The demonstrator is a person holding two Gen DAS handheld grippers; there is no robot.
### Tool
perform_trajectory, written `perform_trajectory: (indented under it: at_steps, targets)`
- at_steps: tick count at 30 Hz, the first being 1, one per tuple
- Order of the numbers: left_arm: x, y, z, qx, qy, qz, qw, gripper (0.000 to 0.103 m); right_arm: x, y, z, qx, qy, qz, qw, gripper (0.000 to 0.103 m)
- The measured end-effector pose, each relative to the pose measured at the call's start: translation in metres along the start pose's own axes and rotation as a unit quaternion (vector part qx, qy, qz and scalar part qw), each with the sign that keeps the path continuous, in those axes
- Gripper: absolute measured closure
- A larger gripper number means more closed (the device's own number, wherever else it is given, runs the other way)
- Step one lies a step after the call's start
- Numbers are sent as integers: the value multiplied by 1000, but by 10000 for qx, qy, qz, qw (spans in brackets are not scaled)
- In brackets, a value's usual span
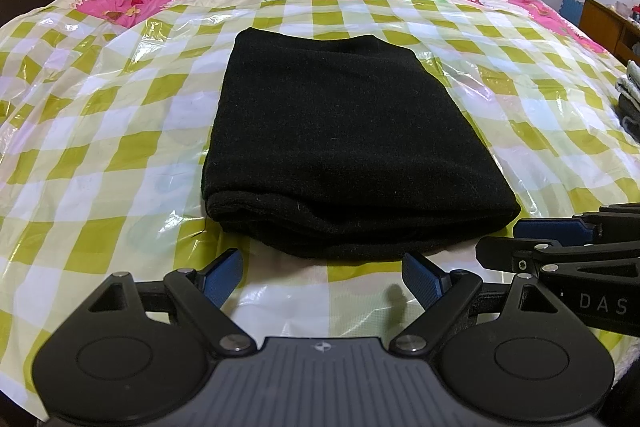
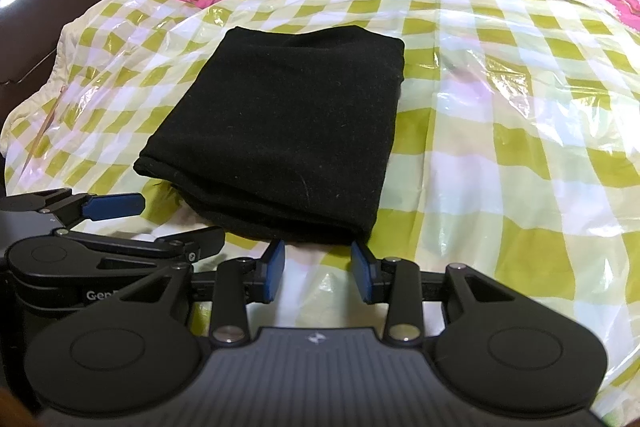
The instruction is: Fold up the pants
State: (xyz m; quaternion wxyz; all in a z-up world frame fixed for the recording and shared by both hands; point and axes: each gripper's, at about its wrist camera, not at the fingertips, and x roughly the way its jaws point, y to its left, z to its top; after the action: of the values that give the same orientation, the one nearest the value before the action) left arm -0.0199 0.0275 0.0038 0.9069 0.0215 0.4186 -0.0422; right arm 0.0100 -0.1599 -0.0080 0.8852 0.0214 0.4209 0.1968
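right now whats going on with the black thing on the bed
A person is folding a pair of black pants using a handheld claw in each hand. The pants already lie as a compact folded rectangle on the checked plastic sheet covering the bed. The left claw and right claw both sit open just short of the near edge, holding nothing.

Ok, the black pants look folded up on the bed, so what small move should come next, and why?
Probably draw both grippers back: the black pants already lie as a compact stacked rectangle on the checked cover, and the left gripper and right gripper sit open, holding nothing.
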Motion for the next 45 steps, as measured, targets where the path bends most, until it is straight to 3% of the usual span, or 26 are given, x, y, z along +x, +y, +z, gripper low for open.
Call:
perform_trajectory:
  at_steps: [45]
  targets:
    - [2,-2,-1,91,30,134,9999,6,1,11,-1,-192,46,-370,9991,66]
